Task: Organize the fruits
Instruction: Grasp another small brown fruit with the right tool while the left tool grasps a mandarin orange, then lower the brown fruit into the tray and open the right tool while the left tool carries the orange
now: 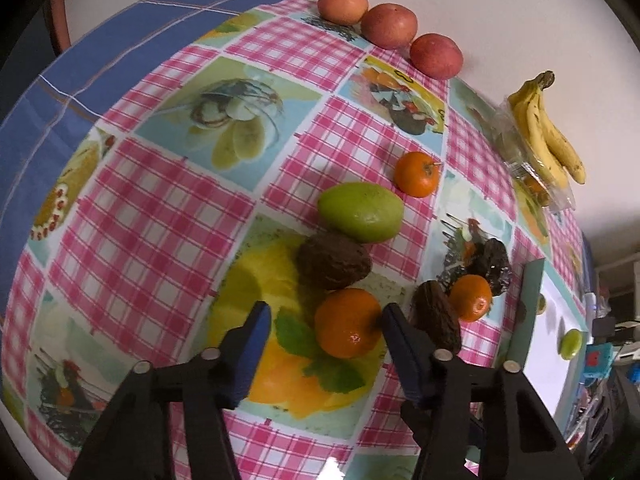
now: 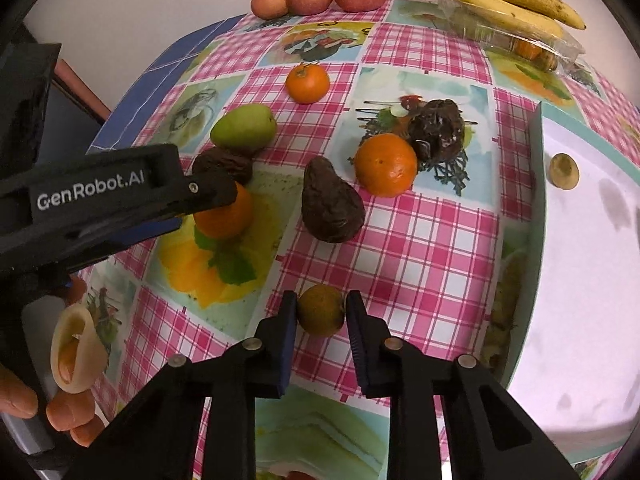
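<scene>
Left gripper (image 1: 326, 330): standing wide open around an orange (image 1: 347, 323); the right finger is touching or nearly touching its side, the left finger is sitting well clear.
Orange: resting on the tablecloth (image 1: 160, 208), just beside a dark avocado (image 1: 334, 261).
Right gripper (image 2: 321, 316): closing narrowly on a small brownish fruit (image 2: 321, 309), both fingers lying at its sides.
Tray (image 2: 538, 200): sitting right of the gripper, holding one small fruit (image 2: 563, 171).

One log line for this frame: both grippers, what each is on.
left gripper: open, astride orange | right gripper: shut on small brownish fruit | white tray: one similar fruit inside
</scene>
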A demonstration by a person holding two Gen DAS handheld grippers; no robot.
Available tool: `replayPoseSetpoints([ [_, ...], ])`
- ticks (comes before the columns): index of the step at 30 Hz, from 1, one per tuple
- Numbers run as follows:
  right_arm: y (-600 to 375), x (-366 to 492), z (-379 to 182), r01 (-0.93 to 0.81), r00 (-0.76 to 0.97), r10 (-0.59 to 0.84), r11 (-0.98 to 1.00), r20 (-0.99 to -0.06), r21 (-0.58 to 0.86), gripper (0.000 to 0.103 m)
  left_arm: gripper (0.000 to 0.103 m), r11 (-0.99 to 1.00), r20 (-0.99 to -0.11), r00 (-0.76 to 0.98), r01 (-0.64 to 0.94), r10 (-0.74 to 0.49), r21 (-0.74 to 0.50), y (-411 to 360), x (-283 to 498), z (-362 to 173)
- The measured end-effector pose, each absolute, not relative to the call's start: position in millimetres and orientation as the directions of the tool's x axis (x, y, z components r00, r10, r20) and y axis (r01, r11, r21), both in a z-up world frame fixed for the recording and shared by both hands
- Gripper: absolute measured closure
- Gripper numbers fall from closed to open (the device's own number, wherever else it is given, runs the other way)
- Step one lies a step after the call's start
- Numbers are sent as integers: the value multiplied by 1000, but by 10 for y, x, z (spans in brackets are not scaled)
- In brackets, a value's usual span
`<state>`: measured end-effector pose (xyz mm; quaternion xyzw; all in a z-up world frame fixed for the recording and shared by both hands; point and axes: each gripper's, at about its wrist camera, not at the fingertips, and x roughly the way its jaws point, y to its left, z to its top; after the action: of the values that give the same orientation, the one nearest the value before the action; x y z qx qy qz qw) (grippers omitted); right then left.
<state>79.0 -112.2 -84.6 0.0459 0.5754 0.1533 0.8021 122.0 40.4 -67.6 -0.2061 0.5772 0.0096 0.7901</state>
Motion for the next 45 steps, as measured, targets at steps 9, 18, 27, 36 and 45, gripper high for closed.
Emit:
replayPoseSetpoints([
  [9,-1347,813,-810,-134,320,239,969,-917,206,78,67,901,-900,340,-240,-271,-362,362,1230,-679],
  [18,-1625,816,-592,-79,375,242,970,-895,229,78,68,892,-894,359,-258,-268,-371,418,1187,-572],
  [27,-1963,780,-334,-17,451,220,971,-865,238,78,68,891,-862,432,-233,-265,-391,354,1131,-244],
  [36,-2593,692,-309,109,470,126,974,-874,199,78,68,906,-848,454,-175,-274,-386,90,1067,-78],
  [45,-3308,554,-310,253,473,60,946,-879,201,78,68,919,-844,443,-100,-301,-380,-300,1015,-25],
])
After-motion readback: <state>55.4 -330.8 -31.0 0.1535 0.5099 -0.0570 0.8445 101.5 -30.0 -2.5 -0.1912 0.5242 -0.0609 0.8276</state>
